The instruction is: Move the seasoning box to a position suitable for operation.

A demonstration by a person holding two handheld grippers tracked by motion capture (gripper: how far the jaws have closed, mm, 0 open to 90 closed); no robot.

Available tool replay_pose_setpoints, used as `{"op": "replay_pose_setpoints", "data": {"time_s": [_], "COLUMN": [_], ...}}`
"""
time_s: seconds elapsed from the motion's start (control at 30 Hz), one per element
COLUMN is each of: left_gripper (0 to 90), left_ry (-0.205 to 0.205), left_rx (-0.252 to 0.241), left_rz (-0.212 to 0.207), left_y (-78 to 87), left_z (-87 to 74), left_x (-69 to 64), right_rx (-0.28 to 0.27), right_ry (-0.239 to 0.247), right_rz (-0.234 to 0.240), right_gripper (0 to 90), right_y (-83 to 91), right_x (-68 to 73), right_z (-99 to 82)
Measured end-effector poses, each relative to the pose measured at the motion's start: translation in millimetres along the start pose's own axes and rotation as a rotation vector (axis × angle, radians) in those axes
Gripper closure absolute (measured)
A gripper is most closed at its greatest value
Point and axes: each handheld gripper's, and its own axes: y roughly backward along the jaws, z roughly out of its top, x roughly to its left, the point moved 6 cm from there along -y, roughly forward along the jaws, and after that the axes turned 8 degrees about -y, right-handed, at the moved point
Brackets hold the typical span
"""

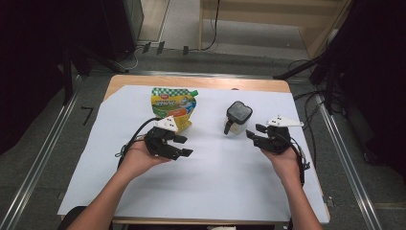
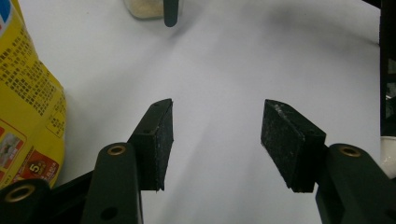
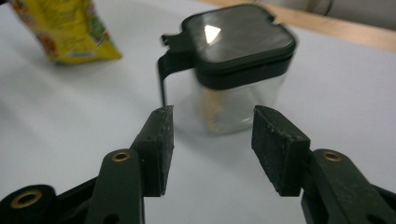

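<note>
Left tool (image 1: 184, 146) gapes, nothing between its pads, held over the white sheet (image 1: 210, 177) on the worktop (image 1: 191, 80); right tool (image 1: 254, 131) also gapes, empty, just short of the jar (image 1: 238, 118); the jar stands upright, black lid on, side handle facing the left tool, contents hard to make out through the glass; the yellow pouch (image 1: 173, 106) lies beyond the left tool, lower edge hidden behind it, print unreadable.

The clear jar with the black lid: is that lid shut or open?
Shut. On the jar, the black lid sits flat and flush on its rim all round; the jar stands upright.
</note>
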Motion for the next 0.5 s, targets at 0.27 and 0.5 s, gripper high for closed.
{"op": "replay_pose_setpoints", "data": {"time_s": [0.27,0.5], "left_gripper": [45.1,45.1], "left_ry": [0.003,-0.009], "left_rx": [-0.017,-0.01], "left_rz": [0.001,0.009], "left_y": [3.6,3.0], "left_z": [1.1,0.8], "left_x": [-0.5,-0.7], "right_rx": [0.09,0.127], "right_ry": [-0.044,0.029], "right_rz": [0.066,0.068], "right_gripper": [37.6,20.2], "right_y": [-17.5,-34.0], "right_x": [-11.8,-15.6], "right_z": [2.3,4.0]}}
